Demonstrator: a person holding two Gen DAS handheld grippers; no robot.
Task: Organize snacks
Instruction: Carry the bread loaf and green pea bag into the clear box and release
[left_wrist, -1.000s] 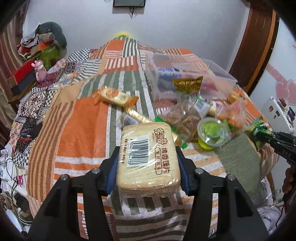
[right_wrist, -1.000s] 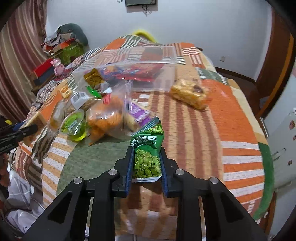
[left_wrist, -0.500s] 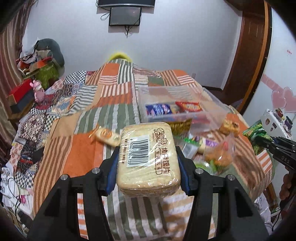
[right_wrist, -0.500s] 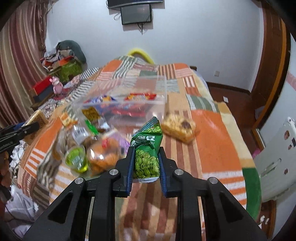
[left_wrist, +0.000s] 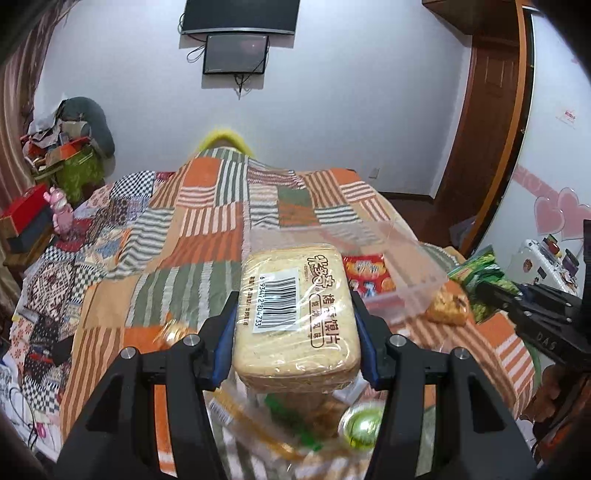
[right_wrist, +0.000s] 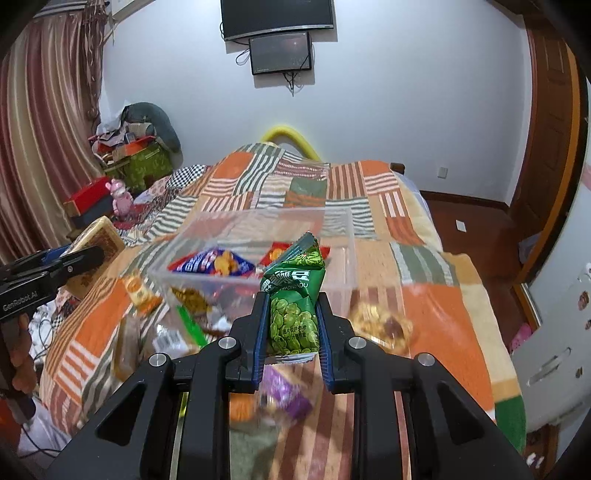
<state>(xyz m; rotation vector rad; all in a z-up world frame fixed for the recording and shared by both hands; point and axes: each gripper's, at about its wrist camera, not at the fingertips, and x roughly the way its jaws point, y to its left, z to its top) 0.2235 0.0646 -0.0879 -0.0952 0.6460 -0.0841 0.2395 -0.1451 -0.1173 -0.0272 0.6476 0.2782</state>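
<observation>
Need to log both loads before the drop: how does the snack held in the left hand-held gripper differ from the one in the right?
The left hand-held gripper grips a beige toast pack, clear-wrapped, barcode up, lying flat; the right hand-held gripper pinches a green pea packet, opaque and printed, standing upright. The toast pack spreads its jaws wide; the pea packet leaves them narrow. Both are held above the quilt, near the clear bin.

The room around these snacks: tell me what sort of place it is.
Most likely a bedroom in a home: the snacks lie on a bed under a patchwork quilt, a wall-mounted TV hangs above, and striped curtains cover one side.
</observation>
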